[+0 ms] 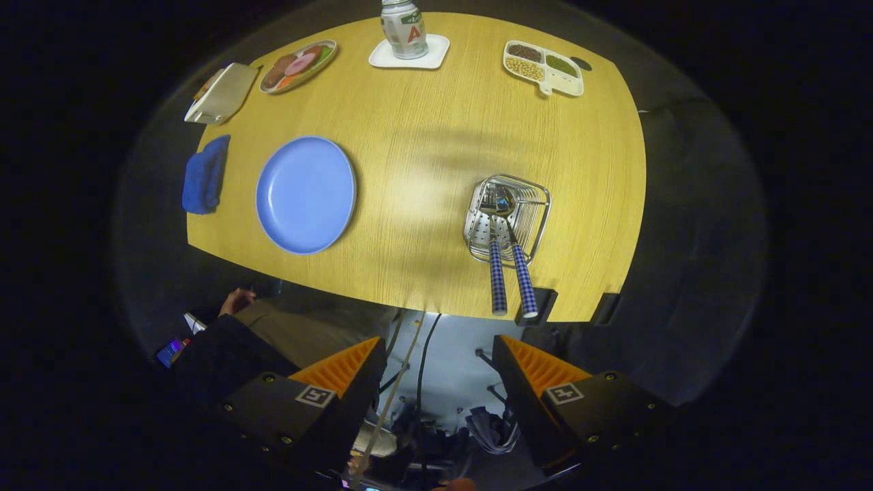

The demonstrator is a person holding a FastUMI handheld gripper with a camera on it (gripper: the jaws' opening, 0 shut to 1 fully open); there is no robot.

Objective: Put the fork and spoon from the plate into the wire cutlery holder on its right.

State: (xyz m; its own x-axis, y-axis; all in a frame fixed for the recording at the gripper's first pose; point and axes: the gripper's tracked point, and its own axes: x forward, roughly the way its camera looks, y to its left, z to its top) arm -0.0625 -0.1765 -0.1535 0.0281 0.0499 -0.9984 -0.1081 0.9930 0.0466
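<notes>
I look down on a round wooden table from high above. The wire cutlery holder (pixel 507 217) stands right of the blue plate (pixel 306 194). Two utensils with blue checked handles stand inside it: the fork (pixel 496 273) on the left and the spoon (pixel 521 273) on the right, heads down in the basket, handles leaning toward me. The plate's surface is bare. My gripper (pixel 436 368) is open, held well back from the table and above its near edge, with nothing between its fingers.
A blue cloth (pixel 204 174) lies left of the plate. At the far side sit a food plate (pixel 298 65), a can on a white coaster (pixel 404 28), a divided snack tray (pixel 543 67) and a box (pixel 222 93). Below are a person's arm (pixel 273 327) and cables.
</notes>
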